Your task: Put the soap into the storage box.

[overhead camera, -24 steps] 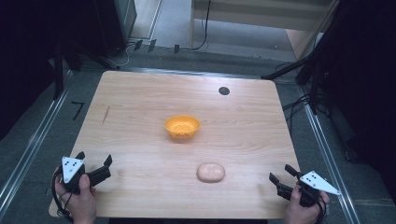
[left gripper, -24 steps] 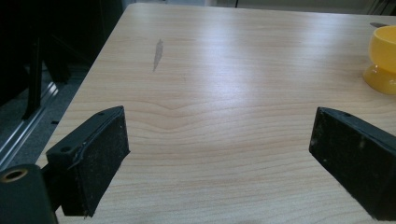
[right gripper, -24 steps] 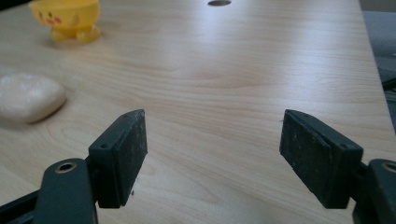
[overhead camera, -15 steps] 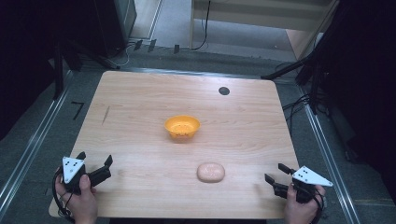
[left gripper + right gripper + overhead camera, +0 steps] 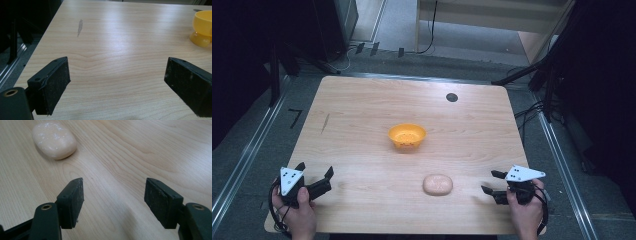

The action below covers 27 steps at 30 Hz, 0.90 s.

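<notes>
A: Item 1, pale pink soap bar (image 5: pixel 437 184). Lying flat on wooden table (image 5: pixel 362 120), near front edge, right of centre. Untouched. In right gripper view up and to the left of the jaws (image 5: pixel 54 140), so aim not yet lined up.

B: Noted. Item 2?

A: Right gripper (image 5: pixel 493 182), front right corner, pointed left toward soap, near but apart. Jaws spread wide, nothing betw. them (image 5: pixel 113 201). Prob. held open that way to take the bar across its width; judged an approach, grasp not begun.

B: Item 3?

A: Yellow-orange footed bowl (image 5: pixel 407 136), upright, mid-table, well apart from soap, beyond it. Empty as far as visible. Likely the drop spot, hence central and in reach of both sides. Seen also at right edge of left gripper view (image 5: pixel 203 28).

B: Item 4?

A: Left gripper (image 5: pixel 316 179), front left corner, jaws wide apart, empty (image 5: pixel 116 82). Facing bare wood, well away from soap; looks parked, out of the way.

B: Misc.?

A: Small dark round spot (image 5: pixel 452 97) near far edge; dark streak (image 5: pixel 326 122) on left of tabletop. No bearing on the work.
</notes>
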Each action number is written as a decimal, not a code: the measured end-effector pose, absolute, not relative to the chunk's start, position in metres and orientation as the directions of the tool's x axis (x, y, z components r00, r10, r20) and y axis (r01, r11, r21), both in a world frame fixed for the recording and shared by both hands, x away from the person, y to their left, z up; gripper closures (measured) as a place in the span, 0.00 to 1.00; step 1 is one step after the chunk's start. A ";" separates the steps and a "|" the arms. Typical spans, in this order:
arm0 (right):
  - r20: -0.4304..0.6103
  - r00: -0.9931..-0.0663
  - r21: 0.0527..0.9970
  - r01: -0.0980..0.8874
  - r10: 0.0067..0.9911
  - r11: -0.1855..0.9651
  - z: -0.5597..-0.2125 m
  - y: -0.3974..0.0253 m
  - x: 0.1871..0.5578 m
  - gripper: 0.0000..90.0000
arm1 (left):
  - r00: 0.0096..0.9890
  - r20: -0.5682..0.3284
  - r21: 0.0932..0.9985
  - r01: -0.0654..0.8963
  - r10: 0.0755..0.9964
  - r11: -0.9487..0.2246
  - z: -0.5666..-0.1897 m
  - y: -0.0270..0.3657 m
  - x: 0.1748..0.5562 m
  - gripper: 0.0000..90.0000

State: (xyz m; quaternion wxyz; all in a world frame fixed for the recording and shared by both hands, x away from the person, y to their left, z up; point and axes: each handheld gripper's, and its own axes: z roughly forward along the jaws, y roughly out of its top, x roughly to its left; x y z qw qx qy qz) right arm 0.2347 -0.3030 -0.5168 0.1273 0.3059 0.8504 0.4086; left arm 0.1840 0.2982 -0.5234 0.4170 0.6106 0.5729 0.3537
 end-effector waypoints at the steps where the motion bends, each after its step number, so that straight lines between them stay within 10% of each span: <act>1: 0.024 -0.789 0.769 0.407 0.614 0.493 -0.515 -0.301 0.236 0.37 | 0.095 -0.044 0.914 0.407 0.994 0.002 -0.523 0.298 0.184 0.07; 27: -0.036 -0.944 0.630 0.234 0.329 0.740 -0.495 -0.237 0.262 0.37 | 0.117 -0.044 0.914 0.406 0.992 -0.007 -0.524 0.298 0.185 0.07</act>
